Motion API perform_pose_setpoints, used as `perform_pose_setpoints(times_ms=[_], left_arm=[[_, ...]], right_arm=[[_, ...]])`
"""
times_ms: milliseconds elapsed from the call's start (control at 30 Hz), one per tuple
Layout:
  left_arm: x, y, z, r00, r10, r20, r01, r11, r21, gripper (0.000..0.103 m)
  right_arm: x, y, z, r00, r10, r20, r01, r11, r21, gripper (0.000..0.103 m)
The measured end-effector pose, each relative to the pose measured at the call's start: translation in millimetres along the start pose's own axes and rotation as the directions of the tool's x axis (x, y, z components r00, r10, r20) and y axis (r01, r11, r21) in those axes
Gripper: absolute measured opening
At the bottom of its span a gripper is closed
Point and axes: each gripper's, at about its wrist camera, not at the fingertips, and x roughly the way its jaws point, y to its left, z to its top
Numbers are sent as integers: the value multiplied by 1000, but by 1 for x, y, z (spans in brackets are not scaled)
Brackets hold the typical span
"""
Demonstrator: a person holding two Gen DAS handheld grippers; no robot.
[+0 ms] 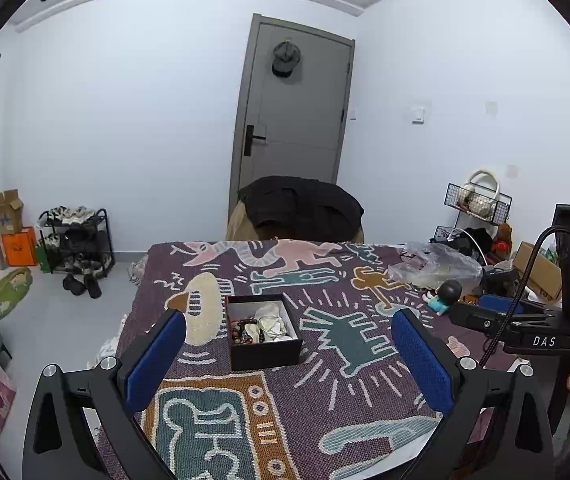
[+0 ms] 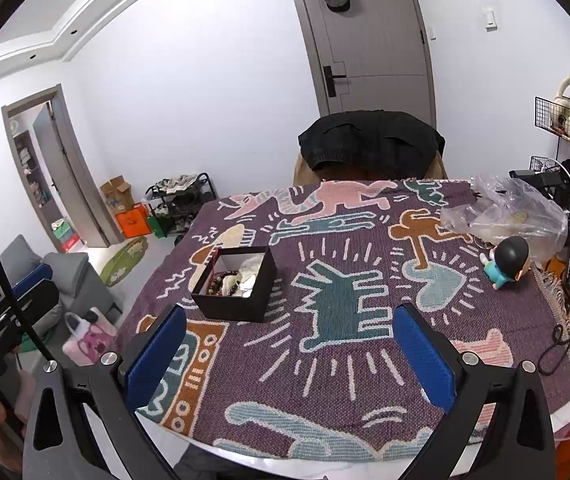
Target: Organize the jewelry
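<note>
A small black open box (image 1: 264, 332) sits on the patterned purple cloth (image 1: 325, 380) covering the table. It holds dark red bead bracelets (image 1: 243, 330) and pale, whitish jewelry (image 1: 273, 322). The box also shows in the right wrist view (image 2: 237, 284), left of centre. My left gripper (image 1: 289, 332) is open and empty, held above the table's near side, with the box between and beyond its blue pads. My right gripper (image 2: 289, 330) is open and empty, with the box ahead to its left.
A crumpled clear plastic bag (image 2: 505, 208) and a small black-haired figurine (image 2: 507, 262) lie at the table's right side. A chair draped with a black jacket (image 2: 369, 142) stands beyond the far edge. The other gripper's body (image 1: 525, 320) shows at right.
</note>
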Motion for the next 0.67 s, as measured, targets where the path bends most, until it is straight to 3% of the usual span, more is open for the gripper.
perform_pose_setpoints(times_ms=[667], left_arm=[[2,-2,-1,1000,13,-7,-13,1000,5,103]], right_arm=[[2,1,0,1000,-2,-5,2,1000,-3,103]])
